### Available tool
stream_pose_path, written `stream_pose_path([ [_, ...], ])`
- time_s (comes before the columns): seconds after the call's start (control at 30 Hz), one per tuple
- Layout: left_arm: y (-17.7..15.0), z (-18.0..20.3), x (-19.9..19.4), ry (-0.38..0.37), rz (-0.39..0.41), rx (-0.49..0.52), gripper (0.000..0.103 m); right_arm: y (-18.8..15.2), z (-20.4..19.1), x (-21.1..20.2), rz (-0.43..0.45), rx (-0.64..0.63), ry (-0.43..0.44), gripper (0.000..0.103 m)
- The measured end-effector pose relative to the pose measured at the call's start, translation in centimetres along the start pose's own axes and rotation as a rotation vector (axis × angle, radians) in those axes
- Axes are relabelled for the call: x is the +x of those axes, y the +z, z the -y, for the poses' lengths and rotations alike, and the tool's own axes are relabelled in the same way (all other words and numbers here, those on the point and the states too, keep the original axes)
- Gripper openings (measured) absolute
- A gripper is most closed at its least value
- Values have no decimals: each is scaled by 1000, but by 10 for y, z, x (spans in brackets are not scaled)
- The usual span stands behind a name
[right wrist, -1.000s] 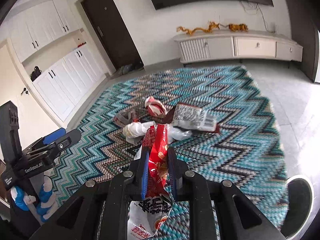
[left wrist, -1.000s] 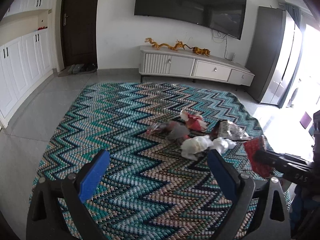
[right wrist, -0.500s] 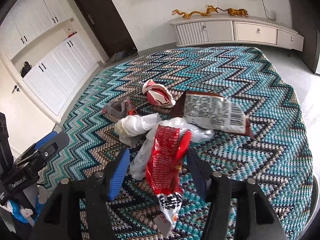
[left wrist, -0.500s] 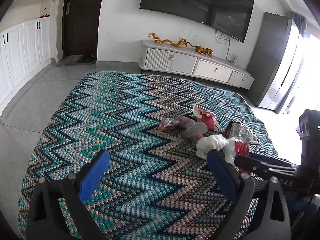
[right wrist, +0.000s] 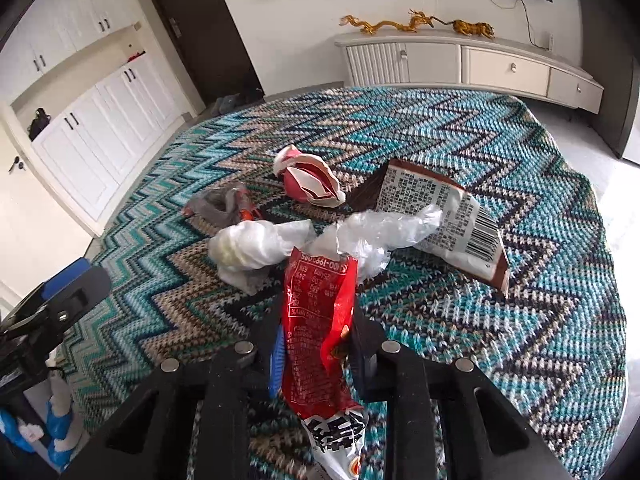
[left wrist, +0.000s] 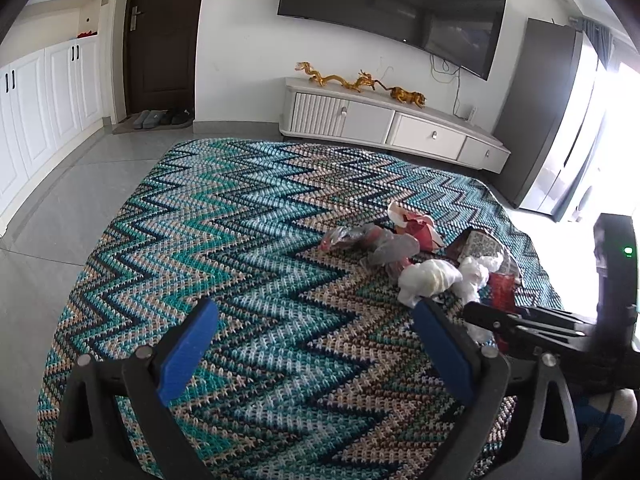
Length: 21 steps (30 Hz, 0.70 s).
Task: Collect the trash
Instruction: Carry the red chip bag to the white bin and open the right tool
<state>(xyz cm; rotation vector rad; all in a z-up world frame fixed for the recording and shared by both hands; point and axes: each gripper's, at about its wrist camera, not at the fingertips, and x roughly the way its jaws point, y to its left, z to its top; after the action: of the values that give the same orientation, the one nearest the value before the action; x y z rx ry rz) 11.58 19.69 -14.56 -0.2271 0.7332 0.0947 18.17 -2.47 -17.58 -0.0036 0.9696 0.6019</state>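
Observation:
My right gripper [right wrist: 318,328] is shut on a red snack wrapper [right wrist: 318,320], which stands up between its fingers; it also shows in the left wrist view [left wrist: 502,286]. Beyond it on the zigzag rug [right wrist: 500,152] lie a white crumpled bag [right wrist: 250,246], clear plastic [right wrist: 384,232], a brown snack packet [right wrist: 440,216], a red-and-white wrapper [right wrist: 310,182] and a grey wrapper [right wrist: 220,206]. My left gripper [left wrist: 316,344] is open and empty over bare rug, left of the pile [left wrist: 428,256].
A white TV cabinet [left wrist: 384,120] with gold dragon figures stands at the far wall under a TV. White cupboards [left wrist: 36,96] and a dark door [left wrist: 160,36] are at the left. Grey tile floor [left wrist: 60,200] surrounds the rug.
My right gripper opened around the red wrapper half a second ago and has shut on it again. Both grippers have moved closer to the pile.

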Motion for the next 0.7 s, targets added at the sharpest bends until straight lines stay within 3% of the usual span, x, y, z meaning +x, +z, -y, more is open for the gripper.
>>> stream_pose_path([
  [0.37, 4, 27, -12, -16, 8, 25, 99, -16, 7, -62, 83, -17, 81, 19],
  [0.7, 1, 62, -25, -21, 11, 79, 99, -28, 33, -105, 148, 37, 86, 18],
])
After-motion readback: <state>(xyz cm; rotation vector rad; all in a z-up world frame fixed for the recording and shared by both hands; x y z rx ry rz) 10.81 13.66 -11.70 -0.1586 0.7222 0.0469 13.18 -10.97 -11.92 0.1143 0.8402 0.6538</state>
